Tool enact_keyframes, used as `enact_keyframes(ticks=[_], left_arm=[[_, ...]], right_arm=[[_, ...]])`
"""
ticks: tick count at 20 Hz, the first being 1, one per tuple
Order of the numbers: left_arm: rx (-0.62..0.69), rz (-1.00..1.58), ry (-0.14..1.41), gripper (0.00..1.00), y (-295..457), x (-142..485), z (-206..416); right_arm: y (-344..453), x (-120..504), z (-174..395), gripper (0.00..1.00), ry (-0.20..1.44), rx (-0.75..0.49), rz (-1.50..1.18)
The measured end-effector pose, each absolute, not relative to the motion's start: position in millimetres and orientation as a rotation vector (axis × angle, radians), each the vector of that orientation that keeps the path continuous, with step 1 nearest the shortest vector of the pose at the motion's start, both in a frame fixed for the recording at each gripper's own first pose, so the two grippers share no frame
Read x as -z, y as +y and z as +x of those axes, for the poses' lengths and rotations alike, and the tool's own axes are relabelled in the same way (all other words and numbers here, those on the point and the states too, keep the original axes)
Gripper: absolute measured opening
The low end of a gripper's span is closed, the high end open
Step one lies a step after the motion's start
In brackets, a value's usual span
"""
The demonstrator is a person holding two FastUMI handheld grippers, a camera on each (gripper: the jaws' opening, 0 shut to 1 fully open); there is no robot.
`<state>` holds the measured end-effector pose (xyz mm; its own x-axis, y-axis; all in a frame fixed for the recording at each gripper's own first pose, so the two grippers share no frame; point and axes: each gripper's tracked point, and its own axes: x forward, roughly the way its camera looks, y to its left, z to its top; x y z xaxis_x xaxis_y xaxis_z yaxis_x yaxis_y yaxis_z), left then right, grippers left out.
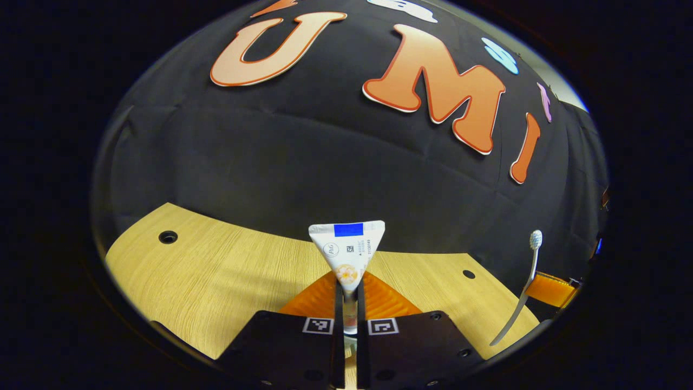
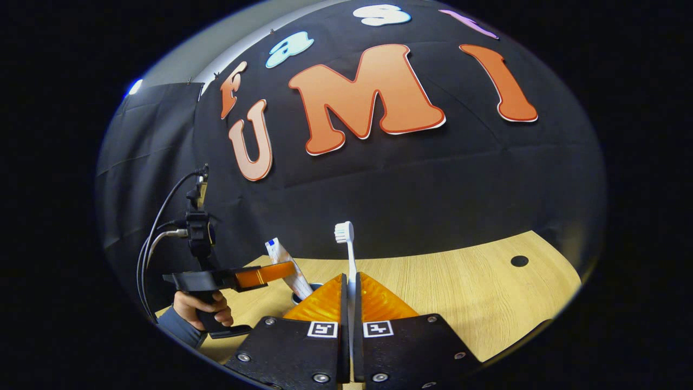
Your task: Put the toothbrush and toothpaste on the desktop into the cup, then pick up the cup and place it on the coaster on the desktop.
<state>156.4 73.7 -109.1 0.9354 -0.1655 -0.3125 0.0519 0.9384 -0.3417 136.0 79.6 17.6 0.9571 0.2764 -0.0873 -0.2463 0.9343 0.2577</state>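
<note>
left gripper [image 1: 350, 319] clamps the toothpaste [image 1: 347, 246], right gripper [image 2: 350, 317] clamps the toothbrush [image 2: 346, 254] — both upright; either could miss the cup [image 2: 311, 288] — its rim barely shows.

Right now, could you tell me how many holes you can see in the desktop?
3. In the left gripper view, one at the far left and one at the right; the right gripper view shows one far right. Others may be hidden.

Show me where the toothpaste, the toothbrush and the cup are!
toothpaste [image 1: 347, 249]: left gripper view, on the tube's flat crimped end.
toothbrush [image 2: 343, 232]: right gripper view, on the bristle head.
cup [image 2: 303, 295]: right gripper view, on the bit of rim beside the fingers.
</note>
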Motion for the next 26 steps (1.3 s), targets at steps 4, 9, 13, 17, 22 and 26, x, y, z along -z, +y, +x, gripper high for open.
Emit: enact_keyframes(ticks=[4, 9, 13, 17, 22, 26], left_arm=[[0.119, -0.366, 0.382, 0.08, 79, 133, 148], [0.144, -0.273, 0.386, 0.08, 63, 145, 149], [0.161, -0.254, 0.412, 0.1, 55, 157, 150], [0.17, -0.266, 0.405, 0.19, 56, 152, 142], [0.161, -0.296, 0.32, 0.79, 73, 127, 123], [0.062, -0.109, 0.22, 0.96, 102, 107, 106]], right_arm=[[95, -30, 142, 0.02, 0.048, -0.297, 0.261], [107, -44, 164, 0.02, -0.017, -0.307, 0.29], [115, -45, 185, 0.02, -0.056, -0.349, 0.315], [125, -55, 201, 0.03, -0.125, -0.376, 0.362], [148, -62, 223, 0.03, -0.191, -0.423, 0.409], [171, -57, 237, 0.03, -0.229, -0.456, 0.42]])
